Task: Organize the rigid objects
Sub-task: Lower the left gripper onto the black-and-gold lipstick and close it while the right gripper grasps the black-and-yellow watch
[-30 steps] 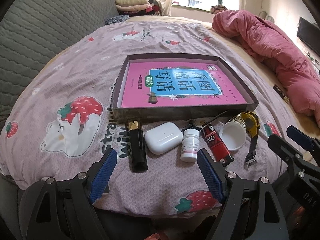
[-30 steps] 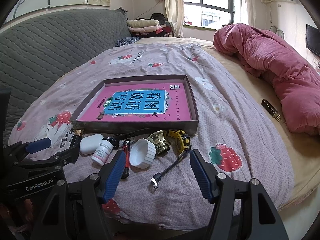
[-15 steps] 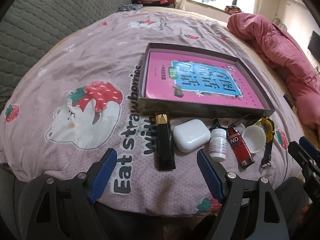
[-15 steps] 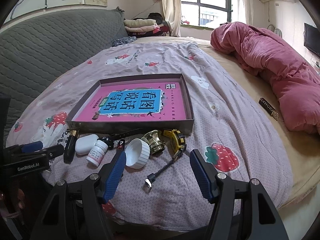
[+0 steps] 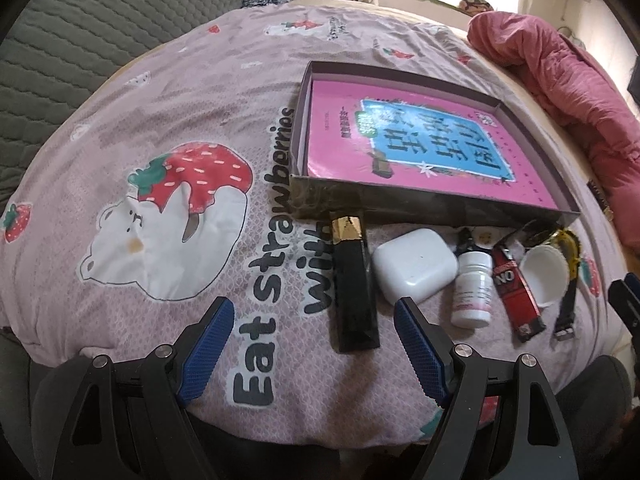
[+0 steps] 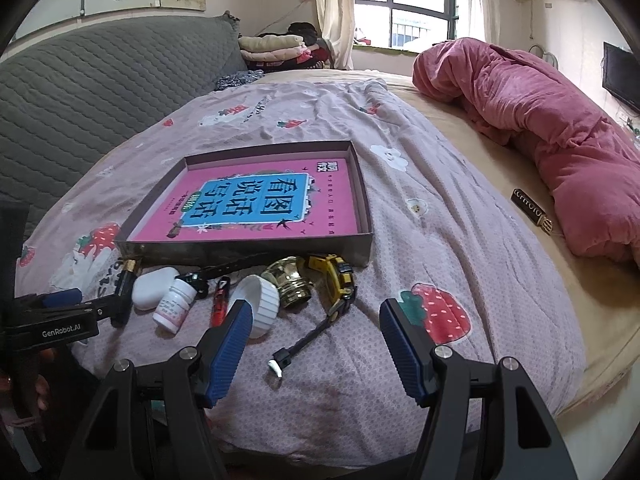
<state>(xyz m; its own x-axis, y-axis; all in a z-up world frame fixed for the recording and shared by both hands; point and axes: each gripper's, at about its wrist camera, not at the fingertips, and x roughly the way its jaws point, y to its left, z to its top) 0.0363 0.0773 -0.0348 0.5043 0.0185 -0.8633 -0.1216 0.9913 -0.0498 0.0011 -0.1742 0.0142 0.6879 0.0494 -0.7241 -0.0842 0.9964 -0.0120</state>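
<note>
A shallow dark box [image 5: 404, 202] [image 6: 248, 254] holding a pink book lies on the bedspread. In front of it lie a black and gold tube [image 5: 354, 280] [image 6: 125, 292], a white earbud case [image 5: 414, 270] [image 6: 154, 288], a white pill bottle [image 5: 472, 290] [image 6: 174, 306], a red lighter [image 5: 516, 296] [image 6: 219, 302], a white lid [image 5: 544, 276] [image 6: 260, 306], a brass knob [image 6: 290, 280] and a yellow watch [image 6: 338, 280]. My left gripper [image 5: 310, 344] is open, just short of the tube. My right gripper [image 6: 316, 344] is open, near the watch strap.
A pink duvet [image 6: 552, 128] is bunched on the right of the bed. A small dark bar [image 6: 532, 210] lies beside it. A grey quilted headboard [image 6: 100, 96] stands at the left. Folded clothes [image 6: 280, 50] sit by the window. The bed edge is just below both grippers.
My left gripper has moved left and closer to the bed, so the black tube now lies between its fingers' line. My right gripper has barely shifted. No object has moved.
</note>
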